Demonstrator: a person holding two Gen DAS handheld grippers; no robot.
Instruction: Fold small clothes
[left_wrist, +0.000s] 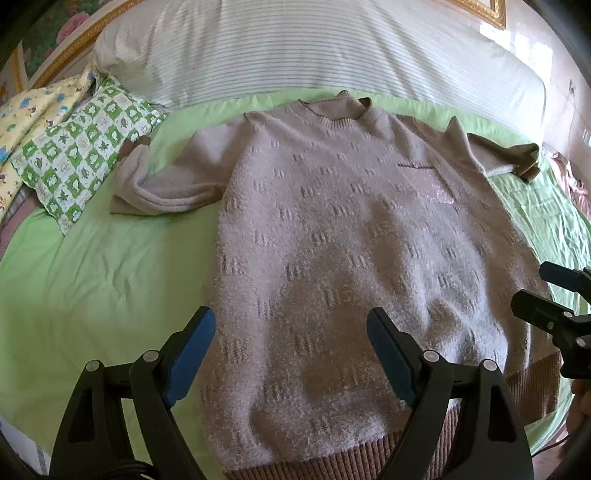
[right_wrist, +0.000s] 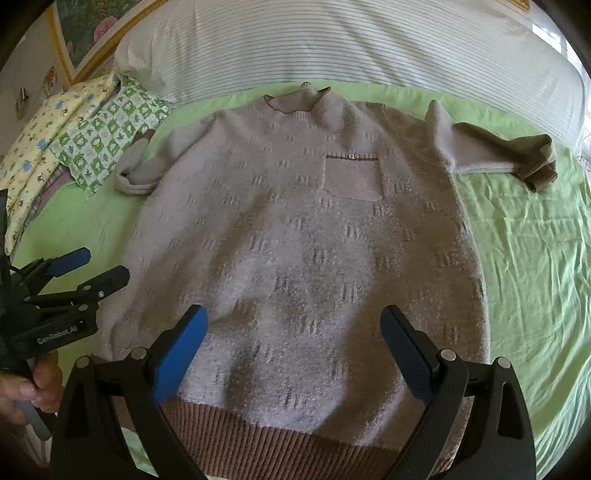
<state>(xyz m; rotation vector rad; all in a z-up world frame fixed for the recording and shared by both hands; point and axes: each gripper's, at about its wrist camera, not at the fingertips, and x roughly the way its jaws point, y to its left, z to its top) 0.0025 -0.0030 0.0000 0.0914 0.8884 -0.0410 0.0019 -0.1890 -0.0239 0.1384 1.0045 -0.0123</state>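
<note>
A fuzzy grey-beige sweater (left_wrist: 351, 229) with a brown ribbed hem lies flat, front up, on a light green sheet (left_wrist: 92, 280), collar at the far end. It shows in the right wrist view (right_wrist: 295, 240) with a chest pocket (right_wrist: 352, 177). Both sleeves are bunched out to the sides. My left gripper (left_wrist: 291, 336) is open and empty above the hem's left part; it also shows in the right wrist view (right_wrist: 92, 266). My right gripper (right_wrist: 293, 336) is open and empty above the hem's middle; it also shows in the left wrist view (left_wrist: 546, 288).
A large white striped pillow (left_wrist: 314, 48) lies along the far side of the bed. A green-and-white checked pillow (left_wrist: 81, 158) and a yellow printed one (left_wrist: 33, 114) lie at the far left. A gold-framed picture (right_wrist: 92, 33) hangs behind.
</note>
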